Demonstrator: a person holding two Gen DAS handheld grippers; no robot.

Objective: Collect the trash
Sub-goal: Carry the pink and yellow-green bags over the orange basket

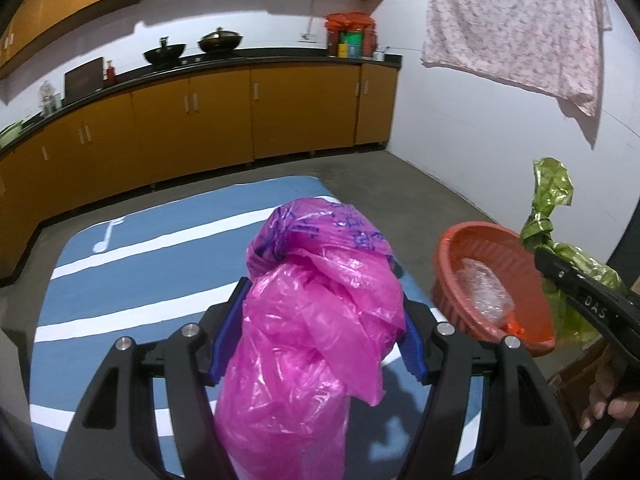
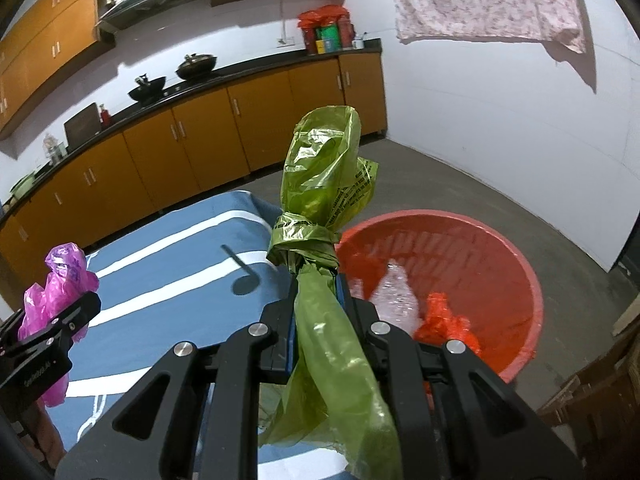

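Observation:
My left gripper (image 1: 322, 304) is shut on a bulky pink plastic bag (image 1: 320, 320), which bulges up between its blue pads above the blue striped cloth (image 1: 160, 264). My right gripper (image 2: 316, 280) is shut on the twisted neck of a knotted green plastic bag (image 2: 320, 184), held just left of the red basket (image 2: 528, 280). The basket holds crumpled clear plastic (image 2: 394, 296) and an orange bag (image 2: 444, 320). In the left wrist view the right gripper (image 1: 544, 256) with the green bag (image 1: 548, 196) is beside the basket (image 1: 452, 248). The right wrist view shows the left gripper (image 2: 76, 312) and the pink bag (image 2: 60, 276) at the far left.
The blue cloth with white stripes (image 2: 160, 280) covers a low surface on a concrete floor (image 1: 360, 168). Orange kitchen cabinets (image 1: 280, 112) run along the back, with woks on the counter. A floral cloth (image 1: 516, 20) hangs on the white wall. A person's fingers (image 1: 604, 404) show at the lower right.

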